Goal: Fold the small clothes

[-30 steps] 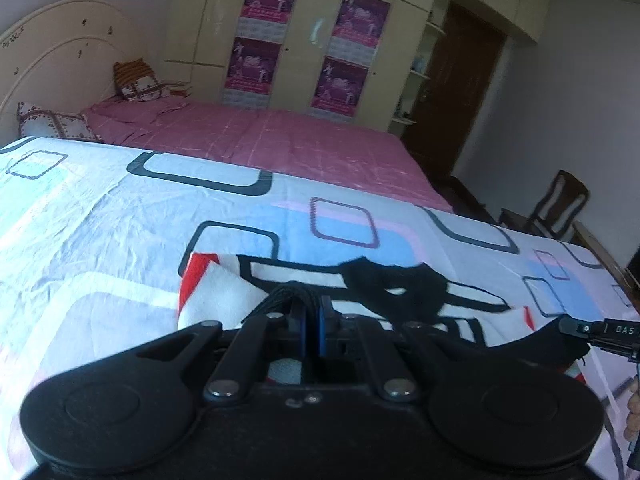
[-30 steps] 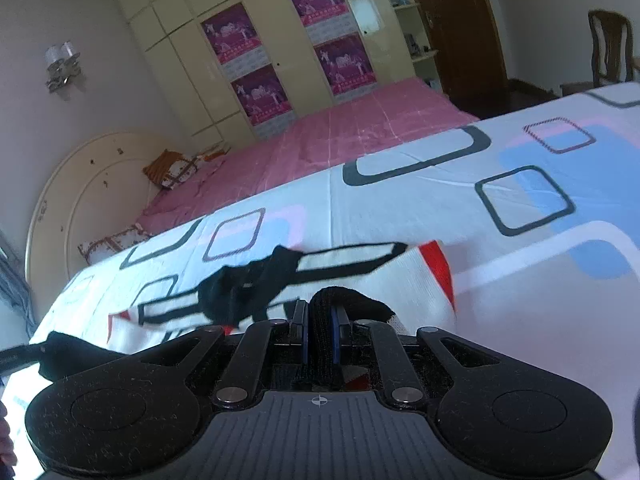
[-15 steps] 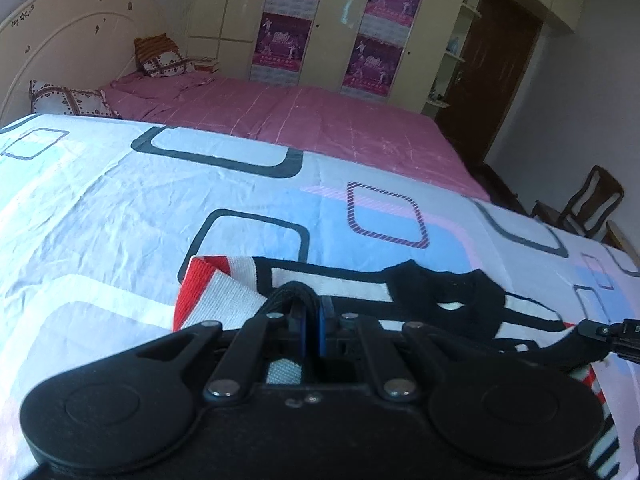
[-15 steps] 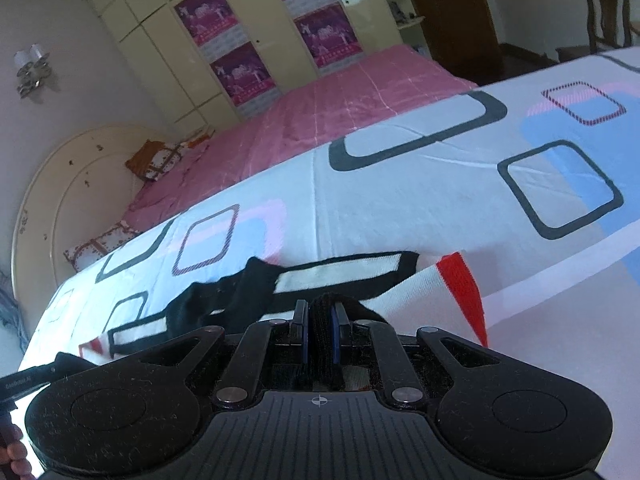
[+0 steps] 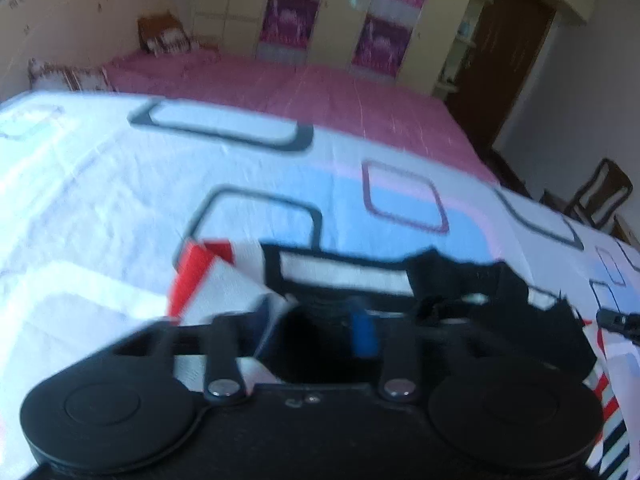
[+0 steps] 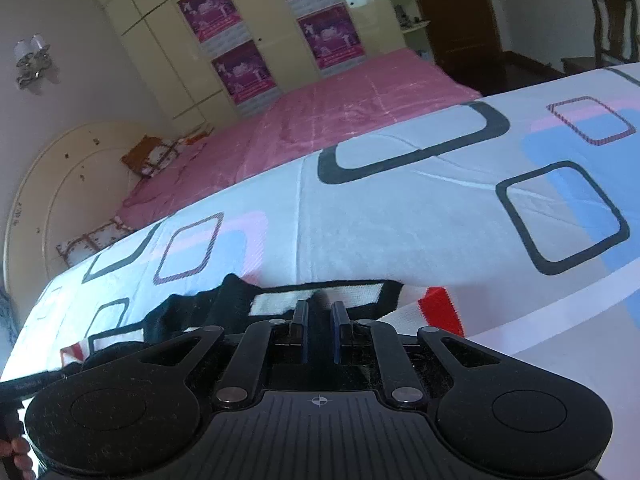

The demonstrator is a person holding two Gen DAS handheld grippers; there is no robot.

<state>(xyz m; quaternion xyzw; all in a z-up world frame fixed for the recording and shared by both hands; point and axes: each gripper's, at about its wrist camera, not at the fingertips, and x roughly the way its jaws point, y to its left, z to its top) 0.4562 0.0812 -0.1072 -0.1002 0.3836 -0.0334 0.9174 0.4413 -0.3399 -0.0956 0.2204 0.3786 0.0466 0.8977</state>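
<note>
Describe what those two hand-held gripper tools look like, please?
Both are matte black plastic with two round discs at the base, silver pivot bolts on linkage bars, and blue-lined fingers. The right hand-held gripper has a ribbed body with a small crosshair mark; the left hand-held gripper looks alike, though blurred.

I'm counting as I go: one garment [image 5: 240, 284] on my patterned bedsheet [image 5: 100, 200], red, white and black. Four purple posters [image 6: 208, 10] on the wardrobe doors. One wooden chair [image 5: 600, 196] off by the wall. One wall lamp [image 6: 30, 58] with two shades. On the pink bed [image 6: 340, 108] I make out two cushions [image 6: 150, 154]. Two grippers: left gripper [image 5: 316, 320] and right gripper [image 6: 319, 330].
</note>
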